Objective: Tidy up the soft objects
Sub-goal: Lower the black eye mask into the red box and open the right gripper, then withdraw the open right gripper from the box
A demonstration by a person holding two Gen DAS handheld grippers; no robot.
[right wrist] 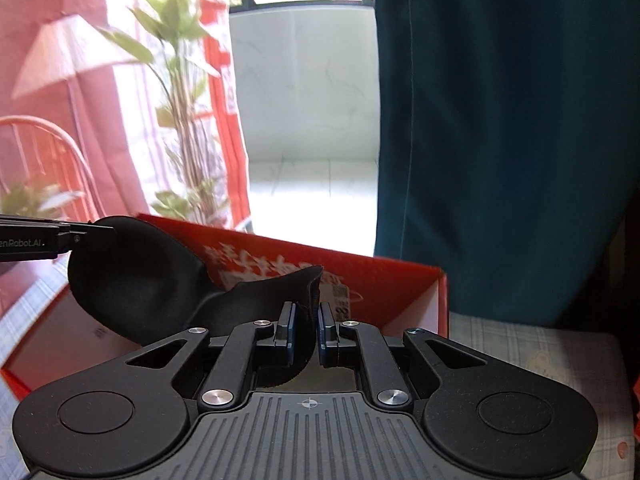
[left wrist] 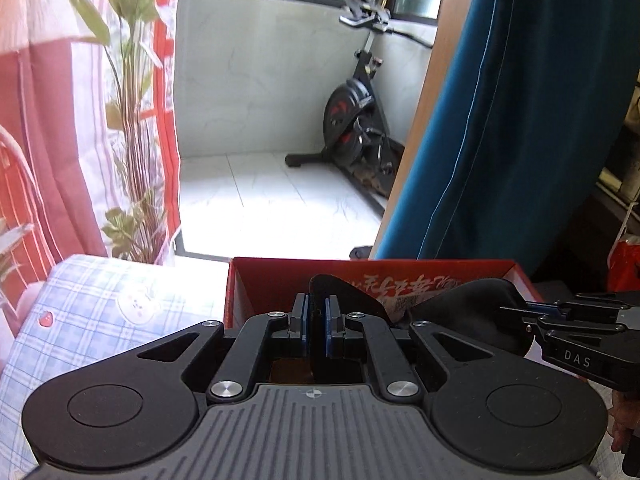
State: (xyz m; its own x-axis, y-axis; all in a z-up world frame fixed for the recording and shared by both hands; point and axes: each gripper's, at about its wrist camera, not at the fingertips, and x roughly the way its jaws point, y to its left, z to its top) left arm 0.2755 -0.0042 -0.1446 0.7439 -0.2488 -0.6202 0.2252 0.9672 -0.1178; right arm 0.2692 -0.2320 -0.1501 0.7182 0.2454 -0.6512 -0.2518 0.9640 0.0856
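left gripper (left wrist: 319, 318): your jaws clenched on black soft piece (right wrist: 136, 280)
right gripper (right wrist: 307, 330): clamped on its other end
position: over red box (right wrist: 400, 284), probably not touching

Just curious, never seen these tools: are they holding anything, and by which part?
Yes. Both hold one black soft piece over the red box: the left hand-held gripper pinches one edge, the right hand-held gripper the opposite edge.

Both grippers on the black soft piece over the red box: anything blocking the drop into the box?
Nothing visible does. The black soft piece hangs between the left gripper and right gripper, both shut on it, over the open red box. The box floor is mostly hidden.
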